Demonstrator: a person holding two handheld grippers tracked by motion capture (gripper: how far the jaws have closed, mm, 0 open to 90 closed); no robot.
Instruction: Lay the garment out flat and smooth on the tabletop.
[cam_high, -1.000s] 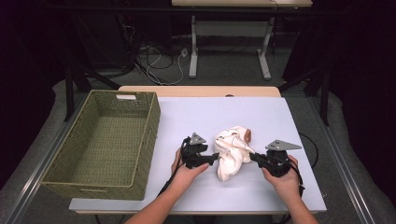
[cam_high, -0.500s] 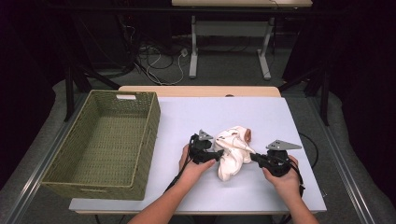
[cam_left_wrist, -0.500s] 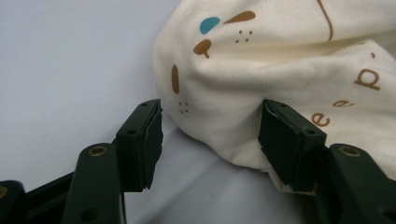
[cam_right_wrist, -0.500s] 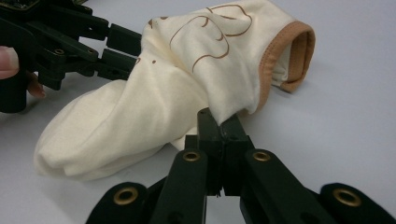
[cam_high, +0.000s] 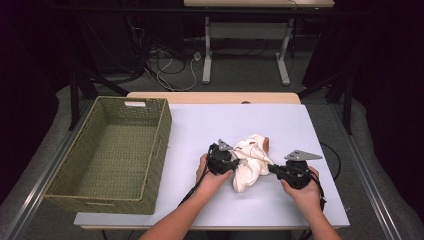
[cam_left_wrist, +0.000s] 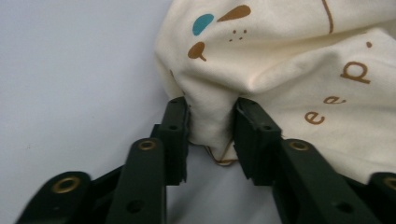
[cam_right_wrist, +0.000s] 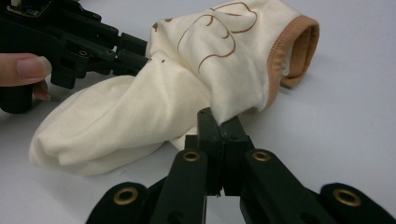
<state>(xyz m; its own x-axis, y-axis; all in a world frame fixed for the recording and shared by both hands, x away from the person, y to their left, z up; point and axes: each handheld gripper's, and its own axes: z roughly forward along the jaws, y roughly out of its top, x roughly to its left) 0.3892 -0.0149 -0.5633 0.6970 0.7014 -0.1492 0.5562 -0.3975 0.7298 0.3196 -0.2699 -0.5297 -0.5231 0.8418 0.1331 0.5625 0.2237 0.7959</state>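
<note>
So we've got the white table (cam_high: 210, 130) with a woven basket (cam_high: 107, 155) on its left side, and the cream printed garment (cam_high: 251, 162) bunched up right of it, near our edge. It's soft, light and floppy, so pinching folds at opposite sides makes sense. Our left gripper (cam_left_wrist: 211, 125) has just been closing and nips a fold. Our right gripper (cam_right_wrist: 219, 128) is pressed tight on the edge.
</note>
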